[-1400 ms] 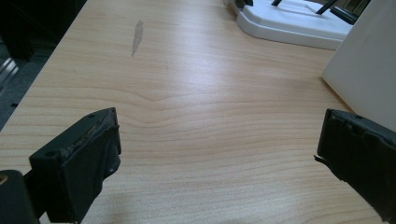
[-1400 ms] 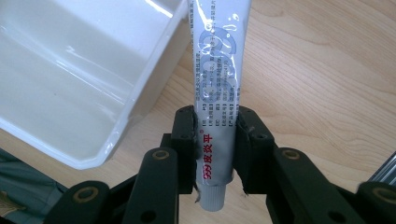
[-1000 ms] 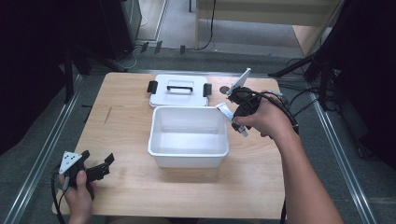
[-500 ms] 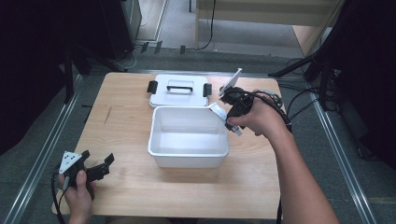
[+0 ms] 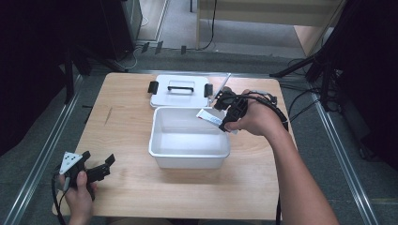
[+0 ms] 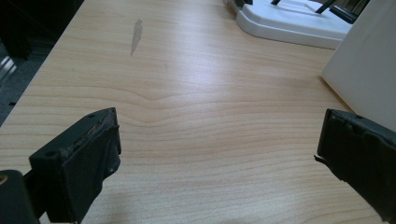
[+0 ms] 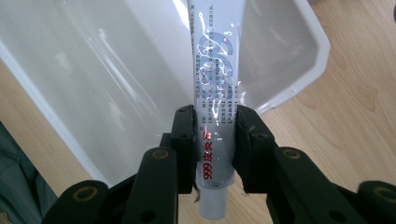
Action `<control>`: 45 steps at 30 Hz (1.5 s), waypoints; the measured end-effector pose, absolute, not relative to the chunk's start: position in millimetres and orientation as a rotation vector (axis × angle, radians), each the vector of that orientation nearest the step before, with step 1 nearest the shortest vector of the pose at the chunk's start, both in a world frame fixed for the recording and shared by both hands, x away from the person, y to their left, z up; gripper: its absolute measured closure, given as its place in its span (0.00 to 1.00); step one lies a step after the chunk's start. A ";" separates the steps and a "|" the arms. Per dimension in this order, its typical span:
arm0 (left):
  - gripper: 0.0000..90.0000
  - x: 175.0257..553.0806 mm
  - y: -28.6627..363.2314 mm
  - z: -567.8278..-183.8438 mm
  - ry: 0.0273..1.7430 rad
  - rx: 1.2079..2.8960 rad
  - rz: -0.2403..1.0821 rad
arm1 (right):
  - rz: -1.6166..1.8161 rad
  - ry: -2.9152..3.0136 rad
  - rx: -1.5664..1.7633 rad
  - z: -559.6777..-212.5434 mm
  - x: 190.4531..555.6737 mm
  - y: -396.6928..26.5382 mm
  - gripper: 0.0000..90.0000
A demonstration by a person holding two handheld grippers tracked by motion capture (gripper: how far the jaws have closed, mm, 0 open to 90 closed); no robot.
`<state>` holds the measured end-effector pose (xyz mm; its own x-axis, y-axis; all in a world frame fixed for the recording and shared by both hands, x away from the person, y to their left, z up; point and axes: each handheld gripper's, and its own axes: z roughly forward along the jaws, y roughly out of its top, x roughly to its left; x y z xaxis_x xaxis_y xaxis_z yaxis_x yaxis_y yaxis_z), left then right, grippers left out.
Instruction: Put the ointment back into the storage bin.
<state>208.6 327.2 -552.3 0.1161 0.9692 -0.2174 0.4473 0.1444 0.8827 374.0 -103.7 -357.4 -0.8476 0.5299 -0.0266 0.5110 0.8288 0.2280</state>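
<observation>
— Starting from the near edge of the pale wooden table, what did you see?

— The left gripper rested low at the near left corner, held in the person's left hand. Its jaws stood wide apart with only bare wood grain between them, as the left gripper view showed; nothing was held there.

— And past that?

— A white rectangular plastic tub sat near the middle of the table, open at the top. In the left gripper view its white wall rose just beyond the right-hand jaw.

— Where was the tube?

— The white squeeze tube with blue and red print was clamped between the jaws of the right gripper, near its capped end, with the cap pointing back toward the hand. From the high view the tube hung over the tub's far right corner, tilted, its long body reaching out above the tub's inside. I couldn't tell whether it touched the rim.

— Anything farther back?

— A flat white plastic lid with a handle and black side clips lay just behind the tub, at the far edge of the table.
</observation>
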 end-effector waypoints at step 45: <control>0.00 208.6 327.4 -552.3 1.480 1.456 0.695 | 0.226 3.094 0.401 -416.1 372.0 -68.3 0.81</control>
<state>208.6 327.4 -552.3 0.1188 0.9689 -0.2172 0.4516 0.1421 0.8808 372.0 -68.3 -416.1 -0.9670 0.2547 0.0051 0.2528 0.9567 0.1447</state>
